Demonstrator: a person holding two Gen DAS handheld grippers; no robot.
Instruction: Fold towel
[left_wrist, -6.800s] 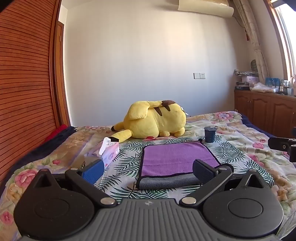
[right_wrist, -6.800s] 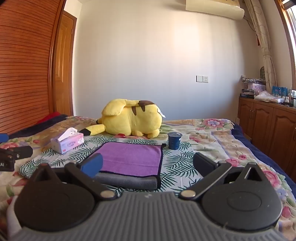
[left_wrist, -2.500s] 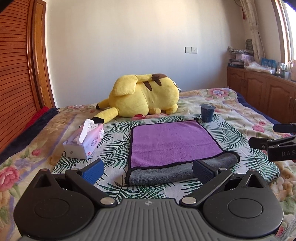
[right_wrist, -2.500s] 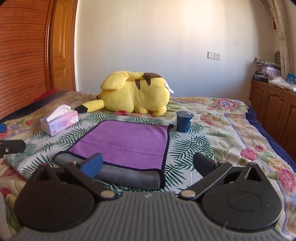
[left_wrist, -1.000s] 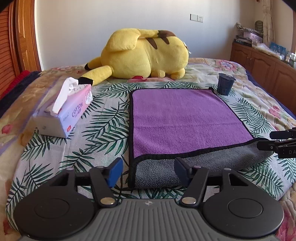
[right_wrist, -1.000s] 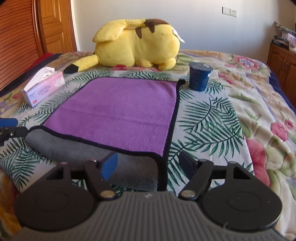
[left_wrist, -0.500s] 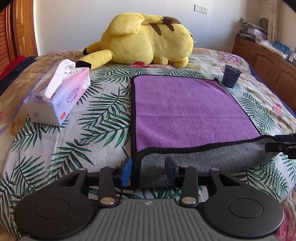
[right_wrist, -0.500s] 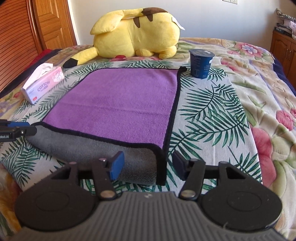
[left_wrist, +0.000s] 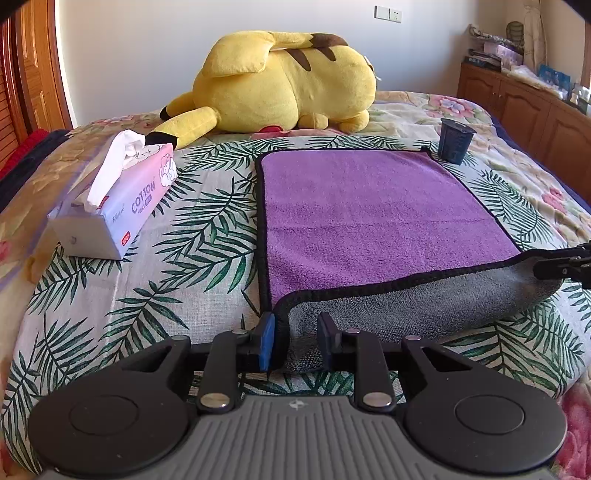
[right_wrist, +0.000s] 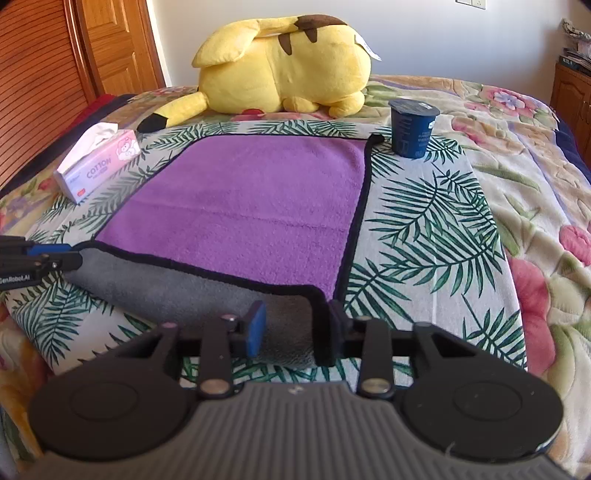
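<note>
A purple towel (left_wrist: 365, 218) with black trim and a grey underside lies flat on the bed; its near edge is rolled over, grey side up. It also shows in the right wrist view (right_wrist: 251, 206). My left gripper (left_wrist: 295, 341) straddles the towel's near left corner, jaws narrowed around the fold with small gaps. My right gripper (right_wrist: 293, 330) straddles the near right corner the same way. Each gripper's tip shows at the edge of the other's view.
A yellow plush toy (left_wrist: 284, 85) lies beyond the towel. A pink tissue box (left_wrist: 114, 206) sits to the left. A dark blue cup (left_wrist: 455, 144) stands by the towel's far right corner. Wooden cabinets (left_wrist: 524, 107) stand on the right.
Both grippers came down and forward to the towel's near corners. Their jaws narrowed from wide open to close around the rolled grey edge.
</note>
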